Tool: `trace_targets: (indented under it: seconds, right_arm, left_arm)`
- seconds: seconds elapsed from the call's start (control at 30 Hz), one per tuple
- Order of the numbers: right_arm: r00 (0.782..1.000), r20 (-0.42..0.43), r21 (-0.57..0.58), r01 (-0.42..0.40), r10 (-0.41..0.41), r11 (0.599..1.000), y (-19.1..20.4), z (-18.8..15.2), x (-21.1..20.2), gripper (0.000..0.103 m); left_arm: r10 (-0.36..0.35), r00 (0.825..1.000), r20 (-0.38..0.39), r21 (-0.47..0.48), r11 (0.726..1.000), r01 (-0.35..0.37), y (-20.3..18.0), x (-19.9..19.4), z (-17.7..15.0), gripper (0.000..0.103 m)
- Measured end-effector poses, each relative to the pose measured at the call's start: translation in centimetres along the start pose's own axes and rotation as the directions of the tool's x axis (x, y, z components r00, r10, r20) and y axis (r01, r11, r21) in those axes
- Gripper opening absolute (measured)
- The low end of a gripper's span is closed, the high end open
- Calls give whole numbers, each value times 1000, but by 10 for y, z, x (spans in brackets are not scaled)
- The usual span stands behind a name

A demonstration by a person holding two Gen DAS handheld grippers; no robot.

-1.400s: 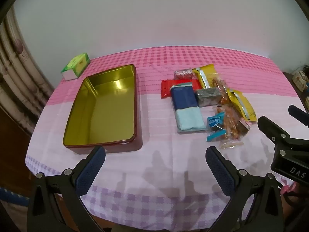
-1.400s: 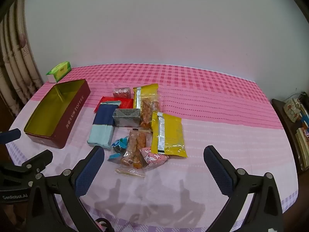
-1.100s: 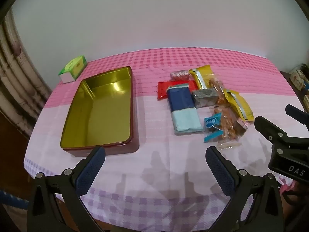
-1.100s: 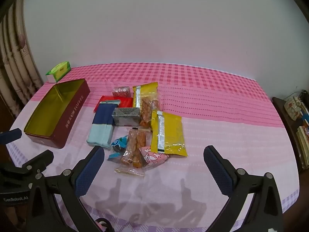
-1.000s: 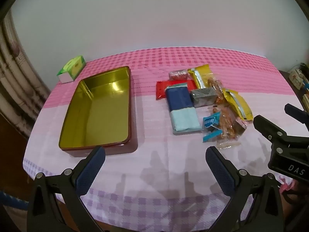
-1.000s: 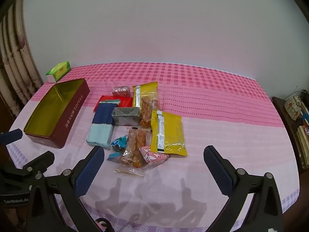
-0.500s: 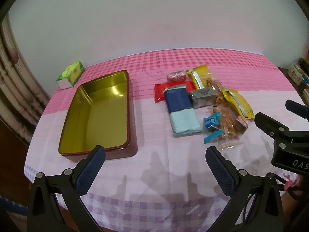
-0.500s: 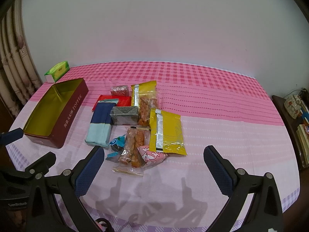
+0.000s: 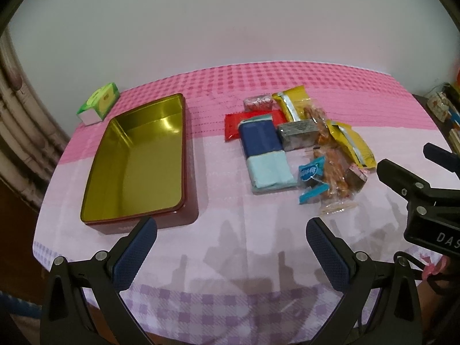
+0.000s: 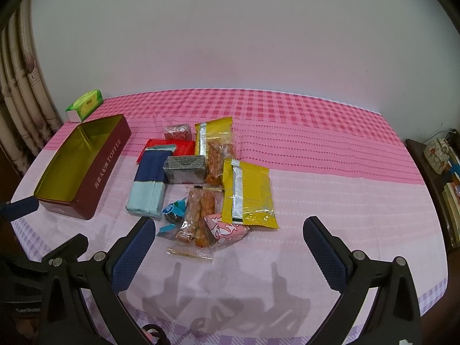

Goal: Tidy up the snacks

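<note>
An empty maroon tin with a gold inside (image 9: pixel 138 161) (image 10: pixel 77 169) stands on the left of the table. A pile of snacks lies right of it: a blue and pale-blue pack (image 9: pixel 266 152) (image 10: pixel 149 184), a red pack (image 9: pixel 253 120), a grey box (image 10: pixel 185 168), two yellow packs (image 10: pixel 247 195) (image 10: pixel 214 138), a clear bag of orange sticks (image 10: pixel 198 215), a pink wrapped sweet (image 10: pixel 225 228) and small blue sweets (image 9: pixel 312 171). My left gripper (image 9: pixel 230 247) is open and empty above the near edge. My right gripper (image 10: pixel 227 244) is open and empty, just short of the pile.
A green tissue box (image 9: pixel 99 102) (image 10: pixel 84 103) sits at the far left corner. The table has a pink and lilac checked cloth (image 10: pixel 330 172). A curtain (image 10: pixel 20 92) hangs on the left. A dark shelf with clutter (image 10: pixel 440 155) stands off the right edge.
Both grippers have drifted slightly; the view in both has shifted a little. The jaws stay open and nothing on the table has moved.
</note>
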State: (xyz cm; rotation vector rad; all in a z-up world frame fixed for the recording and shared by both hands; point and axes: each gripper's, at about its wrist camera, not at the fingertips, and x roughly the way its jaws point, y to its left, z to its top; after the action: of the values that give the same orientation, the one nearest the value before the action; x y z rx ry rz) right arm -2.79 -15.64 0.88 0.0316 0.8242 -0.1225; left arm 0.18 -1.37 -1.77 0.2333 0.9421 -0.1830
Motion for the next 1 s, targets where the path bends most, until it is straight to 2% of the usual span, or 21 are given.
trace_targets:
  seconds: [0.53,1.0]
  right_arm:
    - [1000,0,0,0,0,1000,1,0,0,102]
    - [1000,-7,5,-3,3,1000,1,-1,-1,102]
  left_arm:
    - [23,1000,-8,-44,999,-23,8,0,0,103]
    - [34,999,-3,-45,998,-34,9,-1,1,103]
